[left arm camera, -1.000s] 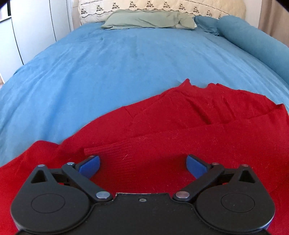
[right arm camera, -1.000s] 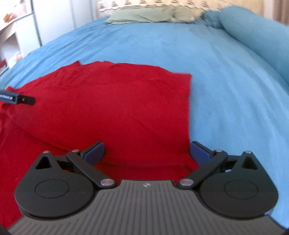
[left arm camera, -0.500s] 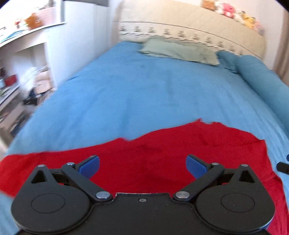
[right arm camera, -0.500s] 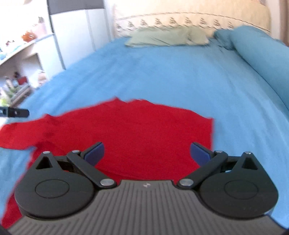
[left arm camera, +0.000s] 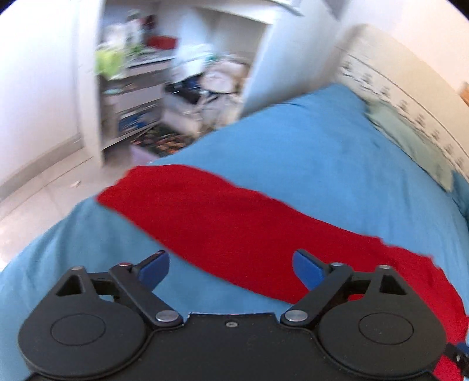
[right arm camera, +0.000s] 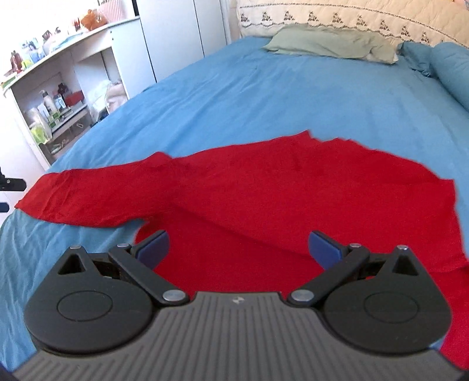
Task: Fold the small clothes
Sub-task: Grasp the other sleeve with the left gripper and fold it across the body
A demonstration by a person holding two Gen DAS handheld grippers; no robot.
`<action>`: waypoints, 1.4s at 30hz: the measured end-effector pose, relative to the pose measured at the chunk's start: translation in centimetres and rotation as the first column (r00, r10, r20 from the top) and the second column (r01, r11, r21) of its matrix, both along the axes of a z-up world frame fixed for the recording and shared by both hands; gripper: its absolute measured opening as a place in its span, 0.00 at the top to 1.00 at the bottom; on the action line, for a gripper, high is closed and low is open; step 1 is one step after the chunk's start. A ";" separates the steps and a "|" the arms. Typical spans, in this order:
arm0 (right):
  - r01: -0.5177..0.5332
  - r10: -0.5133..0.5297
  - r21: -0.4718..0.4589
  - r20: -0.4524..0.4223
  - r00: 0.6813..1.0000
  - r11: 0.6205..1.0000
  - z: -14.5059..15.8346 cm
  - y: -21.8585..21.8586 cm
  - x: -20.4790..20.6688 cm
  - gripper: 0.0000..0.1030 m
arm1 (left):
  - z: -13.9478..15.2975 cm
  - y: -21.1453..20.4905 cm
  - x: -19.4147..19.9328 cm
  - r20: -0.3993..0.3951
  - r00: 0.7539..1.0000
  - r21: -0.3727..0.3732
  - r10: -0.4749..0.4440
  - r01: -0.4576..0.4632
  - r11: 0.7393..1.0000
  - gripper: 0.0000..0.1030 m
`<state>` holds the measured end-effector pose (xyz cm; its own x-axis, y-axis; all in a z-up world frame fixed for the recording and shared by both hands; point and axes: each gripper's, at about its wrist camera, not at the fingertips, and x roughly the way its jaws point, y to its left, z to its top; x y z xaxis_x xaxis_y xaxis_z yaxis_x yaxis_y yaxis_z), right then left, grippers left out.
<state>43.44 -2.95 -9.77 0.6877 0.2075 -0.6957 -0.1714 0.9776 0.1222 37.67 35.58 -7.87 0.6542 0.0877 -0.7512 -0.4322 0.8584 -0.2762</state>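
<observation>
A red long-sleeved garment (right arm camera: 293,187) lies on the blue bedspread (right arm camera: 293,88). Its sleeve (right arm camera: 88,196) stretches out to the left toward the bed's edge. My right gripper (right arm camera: 238,249) is open and empty, held above the garment's near body part. My left gripper (left arm camera: 231,268) is open and empty, above the sleeve (left arm camera: 222,217), which runs from the bed's left edge toward the lower right. The left wrist view is blurred. A part of the left gripper shows at the far left of the right wrist view (right arm camera: 11,184).
White shelves (right arm camera: 52,88) with bottles and clutter stand left of the bed, over a tiled floor (left arm camera: 38,187). A green pillow (right arm camera: 331,44) and a cream headboard (right arm camera: 351,17) are at the far end. A blue bolster (right arm camera: 451,70) lies at the right.
Both grippers have risen and pulled back. The left one has swung left toward the sleeve and the shelves. The sleeve now lies stretched out to the left instead of over the body.
</observation>
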 end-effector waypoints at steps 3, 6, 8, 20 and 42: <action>0.013 -0.013 -0.001 -0.010 1.000 1.000 -0.9 3.1 0.1 0.00 | -1.7 3.0 0.3 -0.020 0.999 -0.037 0.040 -0.041 0.998 0.19; 0.037 -0.037 -0.016 -0.016 0.999 0.999 -1.5 5.8 0.4 0.00 | -3.5 5.4 0.9 -0.036 0.997 -0.086 0.074 -0.077 0.993 0.27; 0.060 -0.061 -0.023 -0.021 0.998 0.998 -1.7 7.5 0.7 0.00 | -4.0 6.7 0.5 -0.023 0.996 -0.122 0.088 -0.090 0.988 0.28; 0.225 -0.226 -0.018 -0.049 0.973 0.974 -3.0 9.1 1.7 0.00 | -4.2 8.6 3.7 -0.029 0.997 0.000 0.076 -0.076 0.997 0.88; 0.386 -0.384 0.050 -0.046 0.922 0.921 -1.8 -5.3 0.8 0.00 | 10.8 -20.3 9.0 0.272 0.863 0.182 -0.426 0.388 0.903 0.96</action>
<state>44.22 -8.22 -11.58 0.6983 -0.0289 -0.7152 0.2222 0.9586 0.1782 46.67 15.24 2.90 0.8415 -0.1603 -0.5160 0.0493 0.9738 -0.2221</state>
